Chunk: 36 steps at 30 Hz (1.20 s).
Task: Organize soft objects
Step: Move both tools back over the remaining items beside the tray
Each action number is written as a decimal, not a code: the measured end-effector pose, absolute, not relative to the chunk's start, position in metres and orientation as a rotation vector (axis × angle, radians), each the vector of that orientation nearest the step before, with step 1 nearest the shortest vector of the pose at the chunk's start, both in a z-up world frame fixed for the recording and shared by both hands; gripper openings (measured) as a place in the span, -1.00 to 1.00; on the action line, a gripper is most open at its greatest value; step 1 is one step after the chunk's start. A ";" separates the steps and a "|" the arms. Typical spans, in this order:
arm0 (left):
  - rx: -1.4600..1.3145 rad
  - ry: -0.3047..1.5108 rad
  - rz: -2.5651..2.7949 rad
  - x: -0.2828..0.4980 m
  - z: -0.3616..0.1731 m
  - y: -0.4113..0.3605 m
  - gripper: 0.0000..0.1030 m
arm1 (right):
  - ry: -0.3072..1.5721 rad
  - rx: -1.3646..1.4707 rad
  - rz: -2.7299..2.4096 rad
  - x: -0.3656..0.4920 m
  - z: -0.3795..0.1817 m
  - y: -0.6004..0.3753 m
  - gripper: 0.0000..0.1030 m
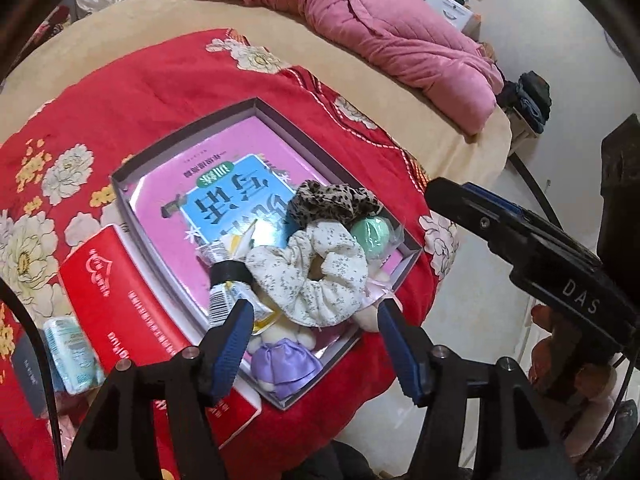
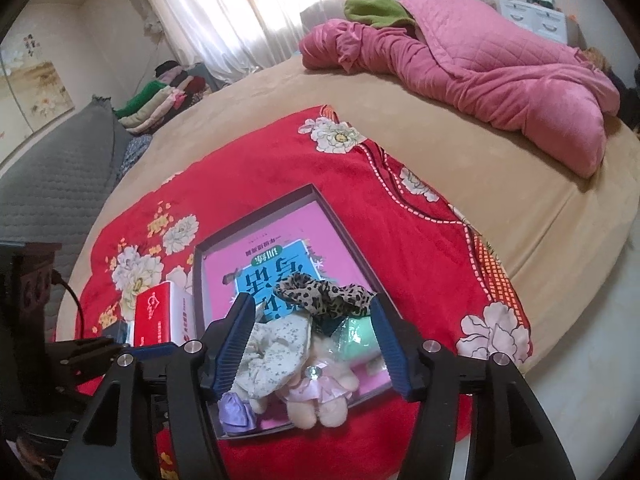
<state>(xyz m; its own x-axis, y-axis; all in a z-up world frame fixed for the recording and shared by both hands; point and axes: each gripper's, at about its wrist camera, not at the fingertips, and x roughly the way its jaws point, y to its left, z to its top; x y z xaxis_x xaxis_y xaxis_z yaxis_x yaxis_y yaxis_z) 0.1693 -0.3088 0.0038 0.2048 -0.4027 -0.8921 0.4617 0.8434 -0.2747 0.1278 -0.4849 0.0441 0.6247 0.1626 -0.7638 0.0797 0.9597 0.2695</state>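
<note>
Our left wrist view looks steeply down, close over the box (image 1: 280, 400) on the red blanket (image 1: 160, 80). Our right wrist view sits beside it, tilted shallower, reaching the far curtains (image 2: 240, 4). Both share the box (image 2: 320, 196), blanket (image 2: 248, 168) and pink quilt (image 1: 380, 20).

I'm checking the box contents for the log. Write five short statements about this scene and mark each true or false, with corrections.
1. The leopard scrunchie lies inside the box. True.
2. The box rests on a blue blanket. False: the blanket is red with white flowers.
3. The left gripper is clamped on the white scrunchie. False: its jaws stand open above it, holding nothing.
4. A pink book lies in the bottom of the box. True.
5. The right gripper holds the plush doll. False: it is open and empty; the doll lies in the box.
</note>
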 end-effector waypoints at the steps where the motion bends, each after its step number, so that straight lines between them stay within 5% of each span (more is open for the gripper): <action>1: 0.056 1.222 -0.598 0.170 0.005 -0.307 0.25 | 0.897 0.284 0.045 0.127 0.045 -0.483 0.32; 6: 0.053 1.206 -0.570 0.166 0.011 -0.297 0.51 | 0.890 0.247 0.032 0.123 0.050 -0.475 0.36; 36: 0.016 1.094 -0.393 0.121 0.058 -0.191 0.55 | 0.794 0.243 0.015 0.096 0.094 -0.424 0.51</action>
<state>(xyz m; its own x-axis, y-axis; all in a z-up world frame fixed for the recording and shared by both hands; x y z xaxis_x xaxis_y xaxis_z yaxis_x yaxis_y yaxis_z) 0.1214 -0.1909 0.0578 0.3971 -0.3025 -0.8665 0.3183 0.9309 -0.1791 0.0963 -0.4238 0.0938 0.7024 0.1047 -0.7041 0.0773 0.9720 0.2217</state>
